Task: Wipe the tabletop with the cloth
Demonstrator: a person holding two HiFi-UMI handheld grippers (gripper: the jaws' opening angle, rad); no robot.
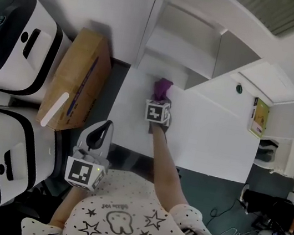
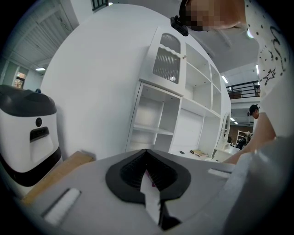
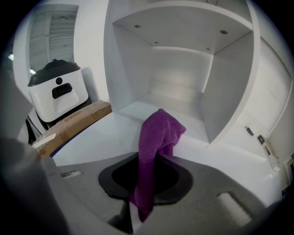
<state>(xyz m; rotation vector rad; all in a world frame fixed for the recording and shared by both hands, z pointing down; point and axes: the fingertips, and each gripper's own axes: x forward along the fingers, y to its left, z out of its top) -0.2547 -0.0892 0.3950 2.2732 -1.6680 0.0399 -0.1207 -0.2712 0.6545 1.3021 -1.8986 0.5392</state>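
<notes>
One cloth [image 3: 158, 137] is pinched in the right tongs [image 3: 151, 158] over the white worktop [image 1: 211, 137] — the left tongs [image 2: 148, 156] are pressed together, empty.

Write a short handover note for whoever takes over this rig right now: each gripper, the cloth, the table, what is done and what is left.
Right gripper: shut on the purple cloth, reached out over the far left part of the white tabletop, beside the open shelf unit.
Left gripper: shut, nothing in it, held near the body, off the table.
Done: the cloth is in hand and at the table.
Left: the wiping. Nothing shows how much is already covered, so probably sweep the whole top.
</notes>
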